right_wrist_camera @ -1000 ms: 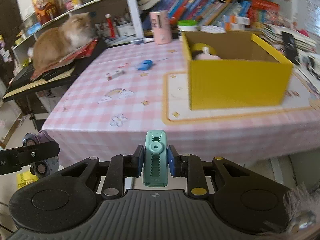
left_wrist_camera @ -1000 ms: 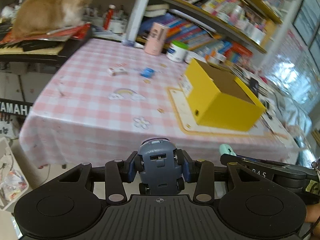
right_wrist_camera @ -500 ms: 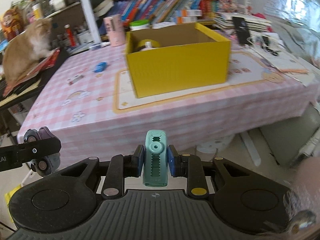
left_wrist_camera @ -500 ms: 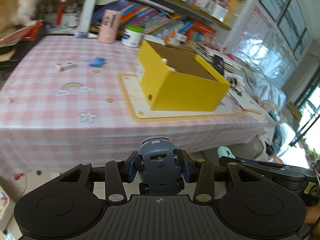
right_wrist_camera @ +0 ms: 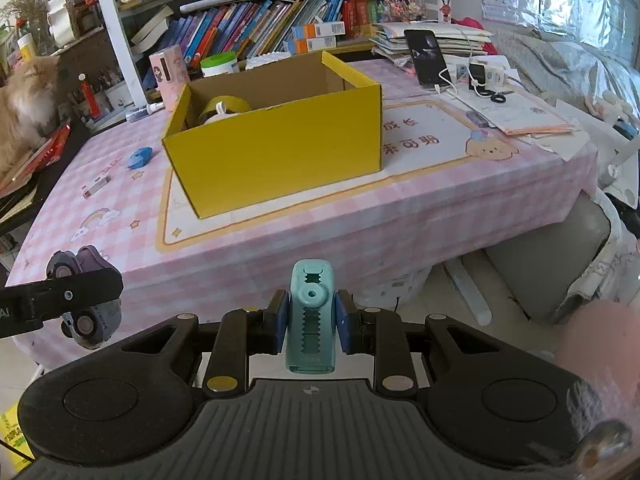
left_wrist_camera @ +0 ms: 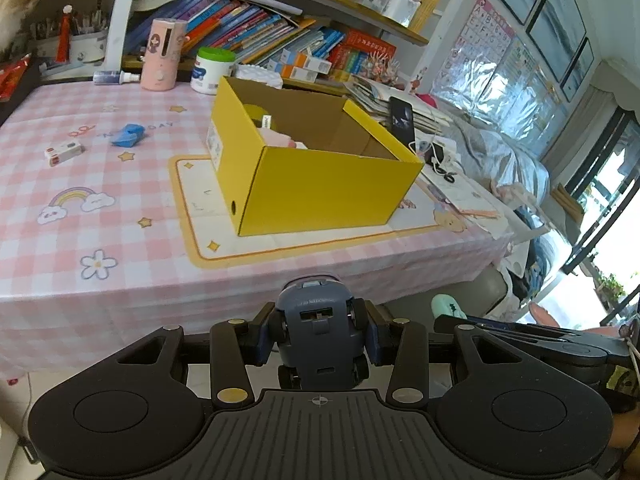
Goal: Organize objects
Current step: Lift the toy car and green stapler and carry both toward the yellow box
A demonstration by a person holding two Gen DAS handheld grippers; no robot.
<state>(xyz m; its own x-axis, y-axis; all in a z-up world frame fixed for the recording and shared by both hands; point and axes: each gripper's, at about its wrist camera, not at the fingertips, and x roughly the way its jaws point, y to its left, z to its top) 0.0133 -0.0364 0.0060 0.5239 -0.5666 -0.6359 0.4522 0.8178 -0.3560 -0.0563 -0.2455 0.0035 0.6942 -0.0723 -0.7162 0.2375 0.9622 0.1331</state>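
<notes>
My left gripper (left_wrist_camera: 318, 334) is shut on a small blue-grey toy car (left_wrist_camera: 316, 320), held in front of the table's near edge. My right gripper (right_wrist_camera: 311, 320) is shut on a mint-green clip (right_wrist_camera: 311, 316), also short of the table. An open yellow cardboard box (left_wrist_camera: 320, 184) stands on a white mat, with a yellow tape roll (right_wrist_camera: 222, 108) and a pale item inside. In the right wrist view the box (right_wrist_camera: 276, 148) is straight ahead and the toy car (right_wrist_camera: 86, 300) shows at lower left. A blue object (left_wrist_camera: 128, 135) and a small white box (left_wrist_camera: 64, 152) lie on the pink checked tablecloth (left_wrist_camera: 100, 232).
A pink container (left_wrist_camera: 162, 54) and a green-lidded jar (left_wrist_camera: 212, 70) stand at the table's back edge below bookshelves. A phone (right_wrist_camera: 426, 58), cables and papers (right_wrist_camera: 532, 118) lie at the right. An orange cat (right_wrist_camera: 20, 108) sits at the left. A grey chair (right_wrist_camera: 552, 256) stands by the table's right corner.
Both views have swung right and drawn closer to the table, so the yellow box now sits nearer the centre. Both grippers still hold their objects.
</notes>
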